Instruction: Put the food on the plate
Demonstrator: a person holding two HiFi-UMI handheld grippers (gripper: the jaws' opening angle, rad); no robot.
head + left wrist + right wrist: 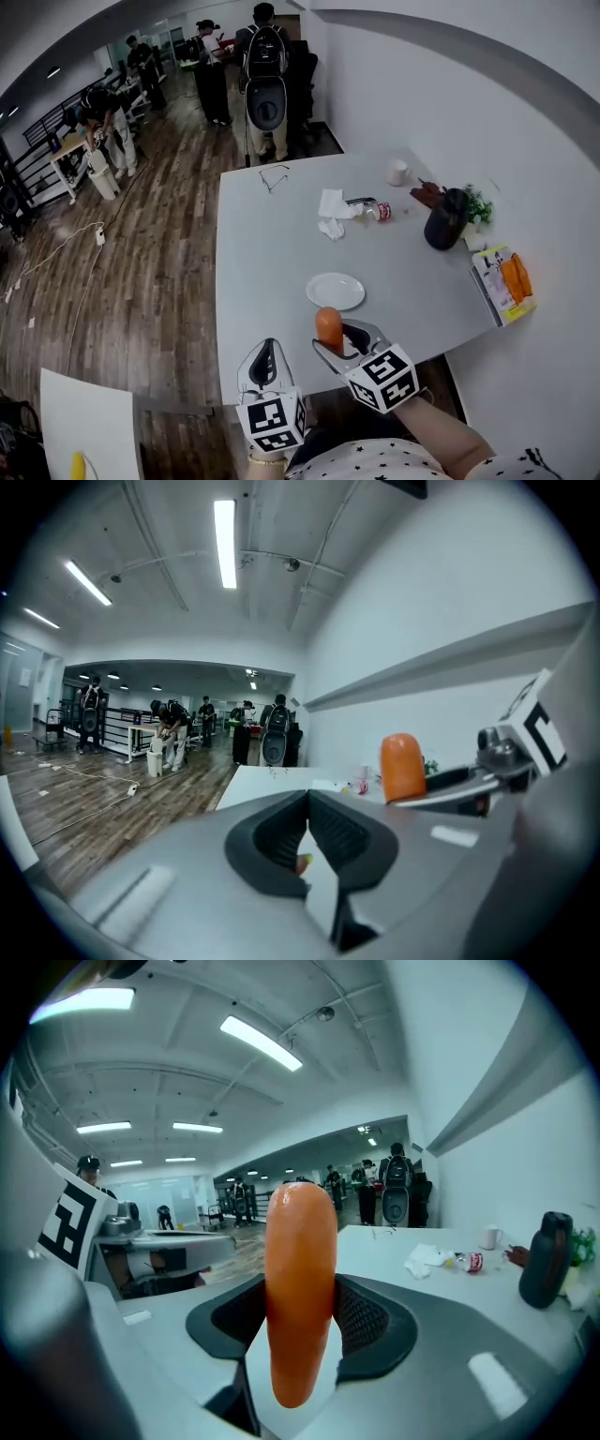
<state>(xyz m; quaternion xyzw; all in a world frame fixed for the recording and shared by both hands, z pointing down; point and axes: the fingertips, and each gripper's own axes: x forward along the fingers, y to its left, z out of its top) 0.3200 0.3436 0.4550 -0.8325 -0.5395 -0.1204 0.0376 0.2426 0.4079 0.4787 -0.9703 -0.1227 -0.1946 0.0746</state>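
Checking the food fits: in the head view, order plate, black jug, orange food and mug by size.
Largest: plate and black jug, about alike.
Then orange food, though it's nearer the camera.
Smallest: mug.

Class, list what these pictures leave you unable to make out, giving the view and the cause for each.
1. Lower end of the orange food: head view, hidden by the right gripper.
2. Print on the packet: head view, too small.
3. Part of the plant: head view, behind the dark jug.
4. What the yellowish speck behind the left gripper is: left gripper view, too little shows.
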